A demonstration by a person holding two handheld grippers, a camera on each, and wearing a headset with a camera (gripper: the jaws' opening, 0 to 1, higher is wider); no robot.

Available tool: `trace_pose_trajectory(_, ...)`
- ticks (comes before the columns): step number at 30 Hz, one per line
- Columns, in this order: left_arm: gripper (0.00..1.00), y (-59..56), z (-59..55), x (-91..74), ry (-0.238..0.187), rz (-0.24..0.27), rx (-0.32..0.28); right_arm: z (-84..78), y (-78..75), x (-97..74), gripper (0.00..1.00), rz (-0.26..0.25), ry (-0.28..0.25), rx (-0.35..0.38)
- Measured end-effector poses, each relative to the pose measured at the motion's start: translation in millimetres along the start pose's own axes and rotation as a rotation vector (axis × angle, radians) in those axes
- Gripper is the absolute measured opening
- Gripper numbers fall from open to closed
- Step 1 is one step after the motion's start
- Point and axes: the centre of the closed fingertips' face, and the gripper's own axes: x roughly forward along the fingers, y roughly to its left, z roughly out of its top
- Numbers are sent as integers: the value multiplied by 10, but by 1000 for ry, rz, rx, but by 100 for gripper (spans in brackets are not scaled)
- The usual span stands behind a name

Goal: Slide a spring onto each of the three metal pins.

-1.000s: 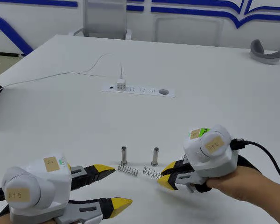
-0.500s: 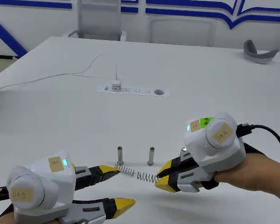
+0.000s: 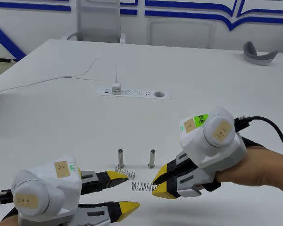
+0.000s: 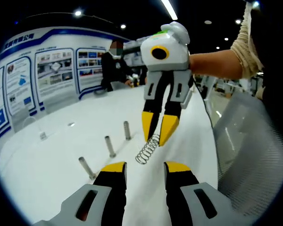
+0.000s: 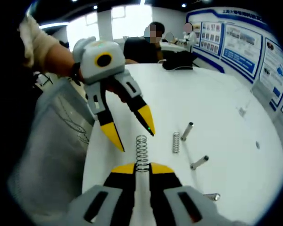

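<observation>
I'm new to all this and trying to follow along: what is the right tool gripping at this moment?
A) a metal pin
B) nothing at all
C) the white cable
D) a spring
D: in the right gripper view the right tool is shut on one end of a spring, whose coils stick out past its yellow tips.

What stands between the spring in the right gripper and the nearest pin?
Nothing visible does. Bare table separates the held spring from the nearest pin; a loose spring lies off to the side by another pin.
</observation>
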Motion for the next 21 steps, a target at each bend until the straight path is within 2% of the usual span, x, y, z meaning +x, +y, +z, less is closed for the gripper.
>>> trace_pose_trajectory(13,15,-119,53,48,-1,-39,64,-24,113,14,12,42,38,-32)
trace_pose_trajectory(21,14,-126,39,43,10,-39,81,16,136,-17,12,46,38,-41)
